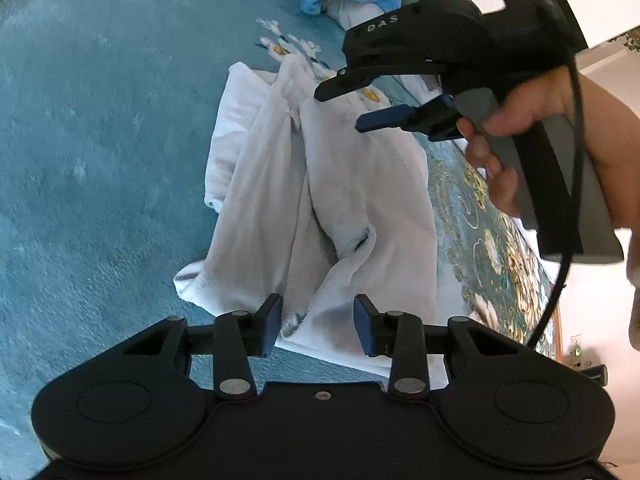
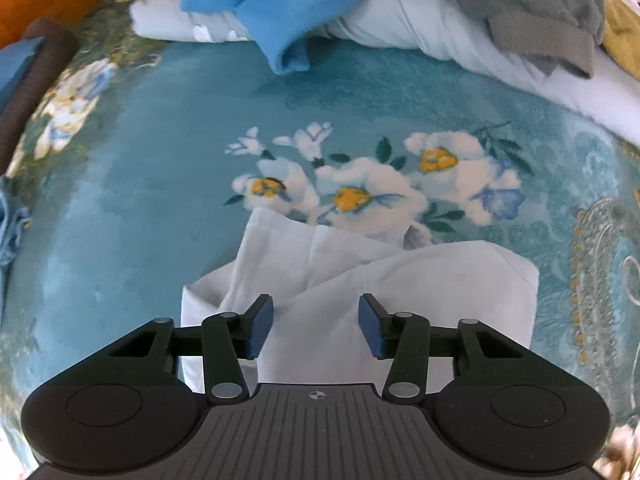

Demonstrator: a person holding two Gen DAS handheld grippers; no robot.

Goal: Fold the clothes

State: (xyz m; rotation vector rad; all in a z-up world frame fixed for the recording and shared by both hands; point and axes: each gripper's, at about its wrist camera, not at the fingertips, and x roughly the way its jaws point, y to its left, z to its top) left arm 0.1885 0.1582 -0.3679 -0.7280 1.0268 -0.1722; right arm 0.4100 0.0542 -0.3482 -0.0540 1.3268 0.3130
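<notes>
A home bedroom is showing here: a teal flowered blanket [image 2: 160,208] is covering the bed, with a heap of clothes [image 2: 320,4] lying at its far edge.

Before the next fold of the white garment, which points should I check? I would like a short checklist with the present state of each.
1. left gripper open, nothing pinched: ok; the pads stand apart over the cloth.
2. right gripper open, nothing pinched: ok.
3. white garment lying on the teal blanket, free of the grippers: ok.
4. Garment flat and smooth: not ok; the folds are loose and wrinkled.
5. Clothes pile, with its blue garment and grey garment, apart from the work area: ok.
6. Fold edges aligned underneath: cannot tell.
</notes>
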